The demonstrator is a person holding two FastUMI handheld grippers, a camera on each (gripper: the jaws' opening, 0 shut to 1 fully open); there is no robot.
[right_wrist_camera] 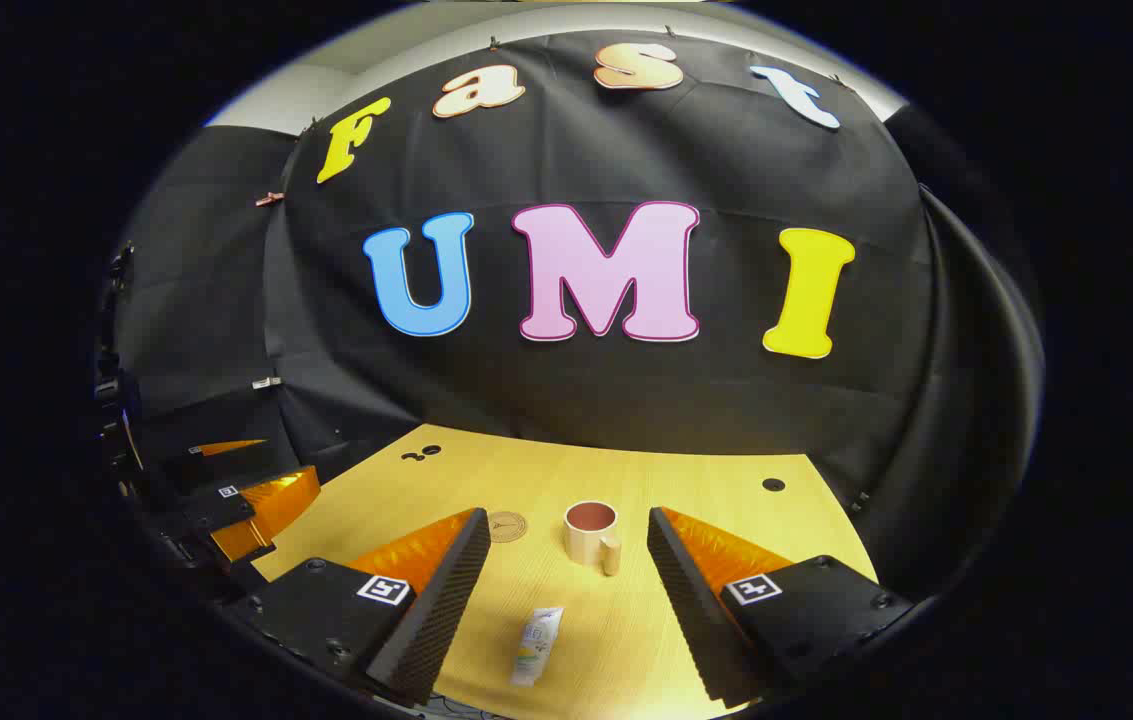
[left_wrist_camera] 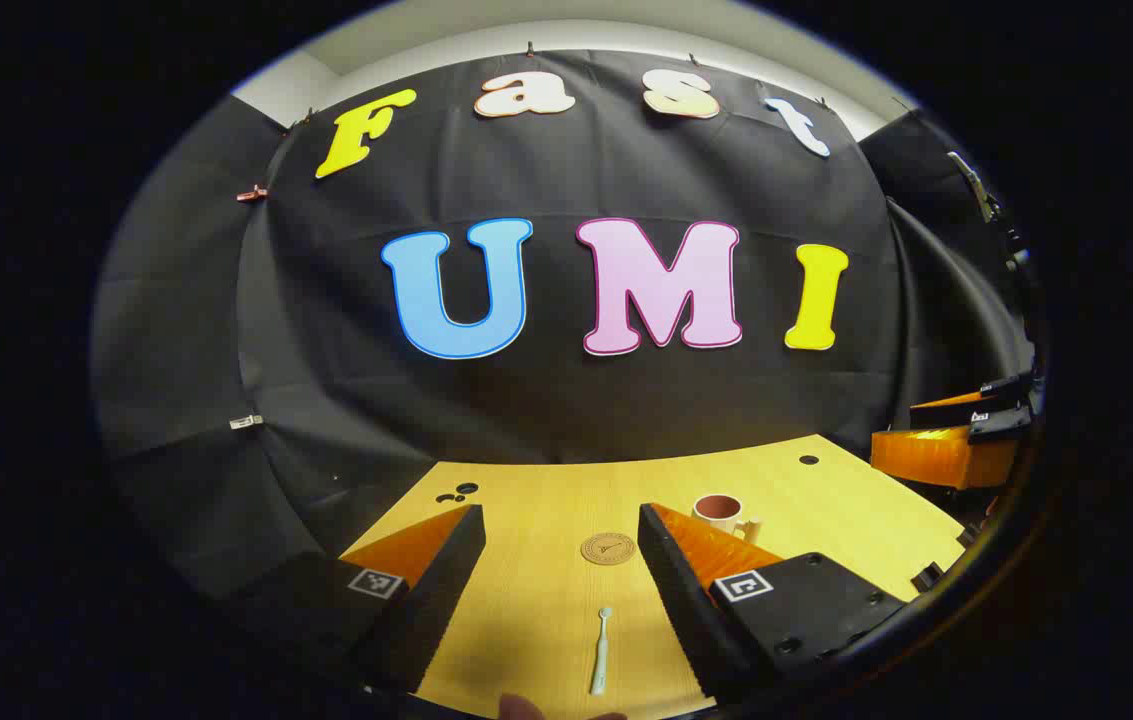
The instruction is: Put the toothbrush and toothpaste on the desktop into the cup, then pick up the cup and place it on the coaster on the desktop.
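Observation:
A pale toothbrush (left_wrist_camera: pixel 602 650) lies on the wooden desktop (left_wrist_camera: pixel 546 500), near its front edge, between the fingers of my left gripper (left_wrist_camera: pixel 561 525), which stands open above it. Beyond it sits a round cork coaster (left_wrist_camera: pixel 608 548), with a cream cup (left_wrist_camera: pixel 723 514) with a brown inside farther right, partly behind my finger. In the right gripper view the cup (right_wrist_camera: pixel 593 534) stands upright, handle toward me, and a small white toothpaste tube (right_wrist_camera: pixel 537 645) lies in front of it. My right gripper (right_wrist_camera: pixel 566 525) is open above the tube. The coaster (right_wrist_camera: pixel 507 526) lies left of the cup.
The other gripper (left_wrist_camera: pixel 946 445) hovers at the desktop's right edge in the left gripper view, and at the left edge (right_wrist_camera: pixel 246 505) in the right gripper view. Small dark holes (left_wrist_camera: pixel 808 460) mark the desktop's far corners. Black cloth walls close the booth behind.

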